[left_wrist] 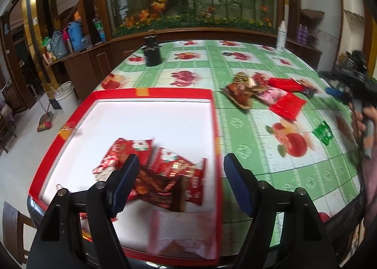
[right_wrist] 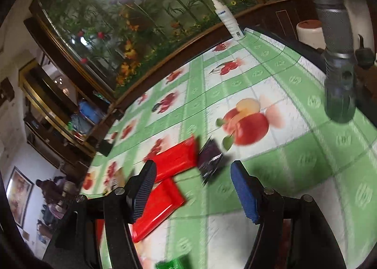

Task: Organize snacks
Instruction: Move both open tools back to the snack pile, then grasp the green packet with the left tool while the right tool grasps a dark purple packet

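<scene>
Left wrist view looks down over a shallow tray [left_wrist: 213,113] with a red rim and a white floor, sitting at the near left corner of the table [left_wrist: 235,127]; the left gripper [left_wrist: 181,170] hangs over it with its jaws spread and nothing between them. Glossy red foil snack packets [left_wrist: 165,163] with crimped, saw-toothed ends lie heaped against the tray's near edge, overlapping one another. Toward the middle of the table a loose pile of snacks [left_wrist: 266,94] waits unsorted: flat red sachets, a pink pack, a gold-brown crinkled bag. A small green packet [left_wrist: 323,132] lies apart nearer the right edge. In the right wrist view the right gripper [right_wrist: 193,186] is tilted over two smooth red sachets [right_wrist: 165,174] and a dark packet [right_wrist: 211,163], its jaws apart and, as far as the blur allows, pressing on nothing. The oilcloth is slick, printed with green checks and fruit, so a packet nudged by one finger could skate away rather than lift. The sachets are thin and lie flat, which could let the pads close over the top without catching an edge. Overlapping packs risk coming up two at a time. A spray bottle [right_wrist: 229,21] stands at the far edge, well clear.
</scene>
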A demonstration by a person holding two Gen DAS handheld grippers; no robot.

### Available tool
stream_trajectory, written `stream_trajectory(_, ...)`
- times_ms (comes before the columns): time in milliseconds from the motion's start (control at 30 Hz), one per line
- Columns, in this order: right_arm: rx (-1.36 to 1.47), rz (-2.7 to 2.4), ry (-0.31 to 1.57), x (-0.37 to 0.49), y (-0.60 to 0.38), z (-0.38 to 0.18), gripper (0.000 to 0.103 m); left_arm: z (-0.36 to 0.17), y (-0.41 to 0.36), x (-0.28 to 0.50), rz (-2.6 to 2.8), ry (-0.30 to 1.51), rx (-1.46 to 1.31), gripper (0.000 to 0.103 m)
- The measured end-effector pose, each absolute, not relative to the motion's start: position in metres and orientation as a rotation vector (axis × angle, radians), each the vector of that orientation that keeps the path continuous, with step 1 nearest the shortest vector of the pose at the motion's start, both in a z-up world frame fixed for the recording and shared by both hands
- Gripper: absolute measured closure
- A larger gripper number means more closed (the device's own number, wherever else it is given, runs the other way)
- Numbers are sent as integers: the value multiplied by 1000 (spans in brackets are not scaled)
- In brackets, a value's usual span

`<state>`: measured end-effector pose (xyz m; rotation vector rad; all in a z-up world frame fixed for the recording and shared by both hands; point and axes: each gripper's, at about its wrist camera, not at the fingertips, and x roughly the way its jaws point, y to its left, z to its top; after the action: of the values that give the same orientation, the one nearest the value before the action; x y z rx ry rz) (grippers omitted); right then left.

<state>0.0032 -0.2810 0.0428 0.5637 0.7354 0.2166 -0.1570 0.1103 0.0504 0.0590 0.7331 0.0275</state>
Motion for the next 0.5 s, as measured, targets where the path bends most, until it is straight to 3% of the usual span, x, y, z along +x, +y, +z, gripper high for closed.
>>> stream_trajectory(300,426,207,836,41,-263,27,35,71,25,-147,-230,716,164,30)
stream_trajectory(500,343,156,892,50,-254,14,48,71,-27,-126,-420,725,173,30)
